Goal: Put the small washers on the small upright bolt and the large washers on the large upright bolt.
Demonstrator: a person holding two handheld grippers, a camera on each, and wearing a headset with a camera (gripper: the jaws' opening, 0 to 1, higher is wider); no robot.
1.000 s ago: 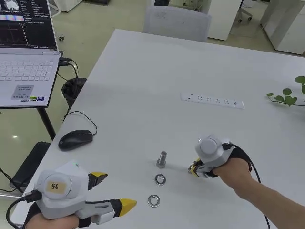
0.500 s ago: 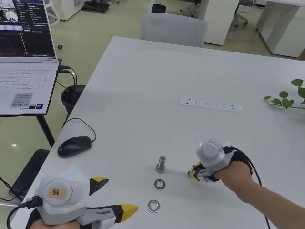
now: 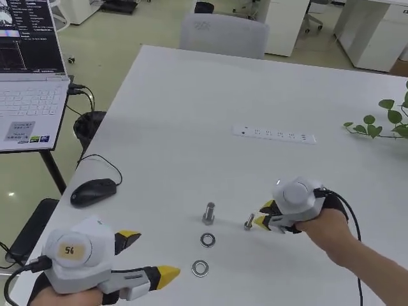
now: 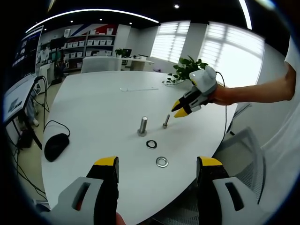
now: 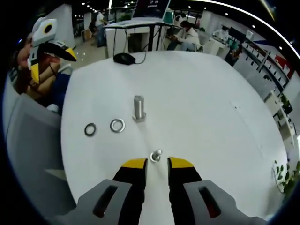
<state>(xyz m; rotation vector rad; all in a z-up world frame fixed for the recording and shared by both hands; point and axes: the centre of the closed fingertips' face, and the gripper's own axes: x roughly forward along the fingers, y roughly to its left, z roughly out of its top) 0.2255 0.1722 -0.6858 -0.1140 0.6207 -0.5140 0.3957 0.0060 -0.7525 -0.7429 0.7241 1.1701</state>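
- Left gripper [image 3: 150, 256]: jaws spread wide, nothing between them.
- Ahead of the left jaws, in line with the gap: the near washer [image 4: 161, 162] lies flat, closest to the tips. The far washer [image 4: 151, 144] lies just beyond it, and the large bolt [image 4: 142, 126] stands upright past both.
- Right gripper [image 5: 157, 163]: jaws parted by a narrow gap, holding nothing.
- Small bolt [image 5: 156, 154]: upright on the table [image 3: 191, 115], just ahead of the gap between the right tips. The left gripper view shows it clear of them.
- Seen from the right jaws, the large bolt stands farther ahead and slightly left, with both washers lying left of it. Neither washer is on a bolt.
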